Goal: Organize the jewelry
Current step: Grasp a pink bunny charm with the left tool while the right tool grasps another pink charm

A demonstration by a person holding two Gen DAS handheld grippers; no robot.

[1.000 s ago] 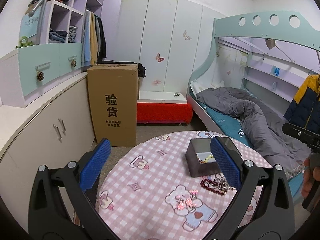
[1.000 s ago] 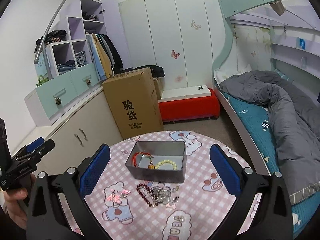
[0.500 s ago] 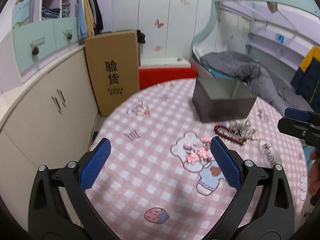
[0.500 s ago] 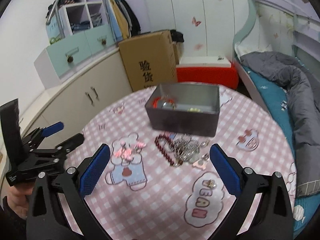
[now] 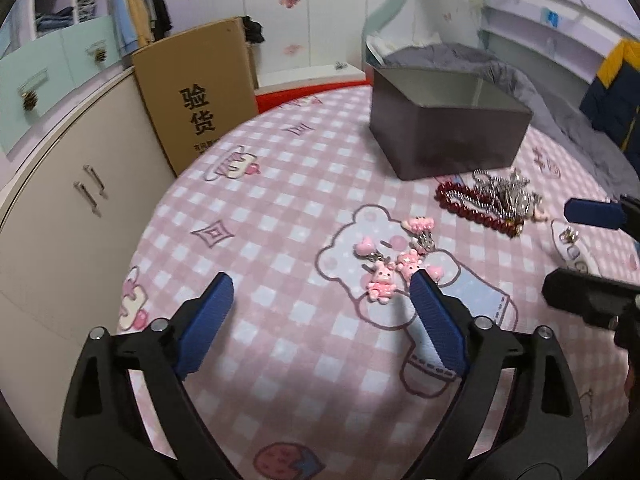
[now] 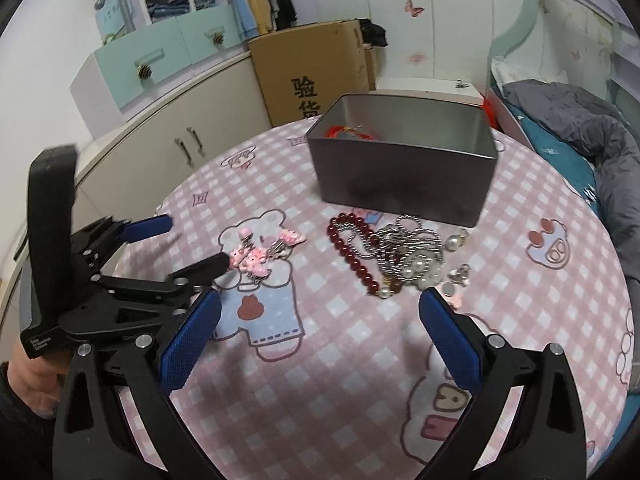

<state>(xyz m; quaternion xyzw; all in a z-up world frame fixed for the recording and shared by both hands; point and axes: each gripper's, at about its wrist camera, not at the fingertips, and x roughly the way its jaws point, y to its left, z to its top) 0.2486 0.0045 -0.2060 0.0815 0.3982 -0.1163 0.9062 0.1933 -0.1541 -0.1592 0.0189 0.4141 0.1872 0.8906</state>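
Observation:
A grey metal box (image 6: 404,160) stands on the round table with the pink checked cloth (image 6: 340,360); a red cord piece (image 6: 340,131) lies inside. In front of it lie a dark red bead bracelet (image 6: 352,252), a tangle of silver chains and pearls (image 6: 412,252) and pink charms (image 6: 260,254). My left gripper (image 5: 320,292) is open low over the cloth, its right finger beside the pink charms (image 5: 396,264). My right gripper (image 6: 320,312) is open just short of the chains. The box (image 5: 444,128) and the bracelet (image 5: 472,208) also show in the left wrist view.
A tall cardboard carton (image 5: 196,96) stands behind the table by the white cabinets (image 5: 60,208). A bunk bed with a grey quilt (image 6: 580,120) is at the right. The right gripper shows at the right edge of the left wrist view (image 5: 600,252).
Both grippers have dropped down and moved in close over the table. The left one has come up to the pink charms, the right one towards the chains. Both stayed open.

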